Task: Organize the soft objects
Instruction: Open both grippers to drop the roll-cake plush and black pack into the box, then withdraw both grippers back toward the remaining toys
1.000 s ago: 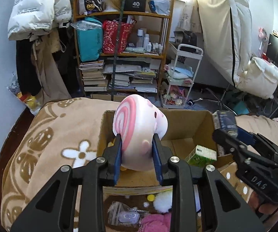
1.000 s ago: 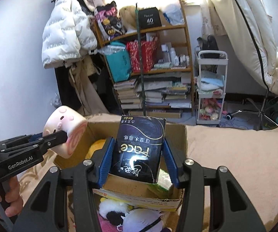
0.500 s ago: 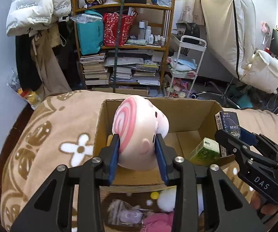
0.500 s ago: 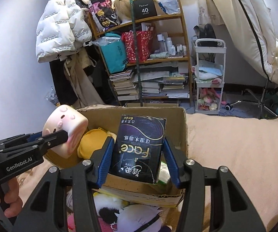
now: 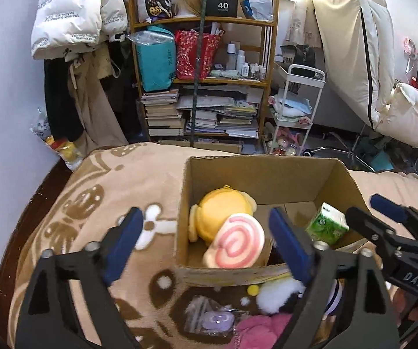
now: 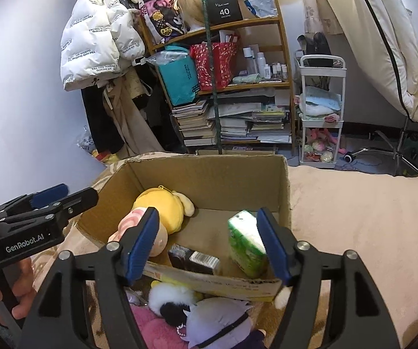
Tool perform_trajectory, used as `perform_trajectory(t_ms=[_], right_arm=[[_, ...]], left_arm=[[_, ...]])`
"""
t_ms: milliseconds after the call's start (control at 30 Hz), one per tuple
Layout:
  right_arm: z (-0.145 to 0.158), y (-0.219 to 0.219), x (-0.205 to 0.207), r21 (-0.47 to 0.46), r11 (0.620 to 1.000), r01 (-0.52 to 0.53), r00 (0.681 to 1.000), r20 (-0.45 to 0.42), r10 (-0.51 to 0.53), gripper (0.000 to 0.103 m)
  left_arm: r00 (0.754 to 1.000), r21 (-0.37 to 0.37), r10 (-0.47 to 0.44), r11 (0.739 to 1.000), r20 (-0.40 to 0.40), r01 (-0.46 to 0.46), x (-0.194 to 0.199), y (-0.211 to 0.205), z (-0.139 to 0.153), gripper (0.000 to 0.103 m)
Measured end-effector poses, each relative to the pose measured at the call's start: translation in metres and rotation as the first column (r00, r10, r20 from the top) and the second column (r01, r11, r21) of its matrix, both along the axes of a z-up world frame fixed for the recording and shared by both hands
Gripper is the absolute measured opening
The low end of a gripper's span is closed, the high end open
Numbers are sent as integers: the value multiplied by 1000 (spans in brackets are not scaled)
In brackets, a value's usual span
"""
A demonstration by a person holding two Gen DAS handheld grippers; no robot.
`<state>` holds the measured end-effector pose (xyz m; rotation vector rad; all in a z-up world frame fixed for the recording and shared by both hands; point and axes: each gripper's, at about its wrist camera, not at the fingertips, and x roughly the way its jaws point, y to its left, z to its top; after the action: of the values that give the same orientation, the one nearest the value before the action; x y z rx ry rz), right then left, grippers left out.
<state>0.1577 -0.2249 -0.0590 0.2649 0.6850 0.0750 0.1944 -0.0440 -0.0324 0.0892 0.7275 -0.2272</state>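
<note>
Inside the cardboard box [image 5: 255, 174] on the bed: pink swirl plush [image 5: 235, 245] at the near wall, leaning on the yellow plush [image 5: 223, 212]. Black tissue pack [image 6: 193, 258] lies flat at the near edge, green tissue pack [image 6: 245, 242] beside it toward the right wall.

Left hand-held gripper [image 5: 206, 247]: jaws spread wide, holding nothing, hovering over the near-left corner. Right hand-held gripper [image 6: 207, 241]: also spread and empty, above the near wall.

Risks, as I judge them: the swirl plush sits propped, not settled, and could roll if a jaw brushes it. A low jaw could catch the near cardboard wall and drag the box across the flower-patterned blanket [image 5: 98, 203]. More plush toys [image 6: 185, 314] lie heaped just in front of the box; a reach there might snag two at once.

Writing: "GenRobot.AI" on the left tool, "DAS" on the right. Shelf box reads "40". White jacket [image 6: 98, 29] prints "The only leading fashion art". Pack labels unreadable.
</note>
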Motion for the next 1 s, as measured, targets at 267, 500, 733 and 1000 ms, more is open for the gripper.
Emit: perform_trajectory(t_ms=[267,500,733,1000], right_arm=[[11,-10,-23,-37,999,33,999,-5,-34,93],[17,-12,-46,-57,997,43,999,-11,-43,97],[28,-11,-69,-74,996,47,999,12,-46,97],[33,-8,-92,-86,995,53,998,20,-52,97]], left_arm=[[1000,19,2,1000,10,-2,-19,10,10,95],[1000,46,5,999,8,-6,-41,15,16,95],[1000,29,25,999,-10,-25,-64,25,19,96],[999,35,29,999,-18,-28,-86,32,21,96]])
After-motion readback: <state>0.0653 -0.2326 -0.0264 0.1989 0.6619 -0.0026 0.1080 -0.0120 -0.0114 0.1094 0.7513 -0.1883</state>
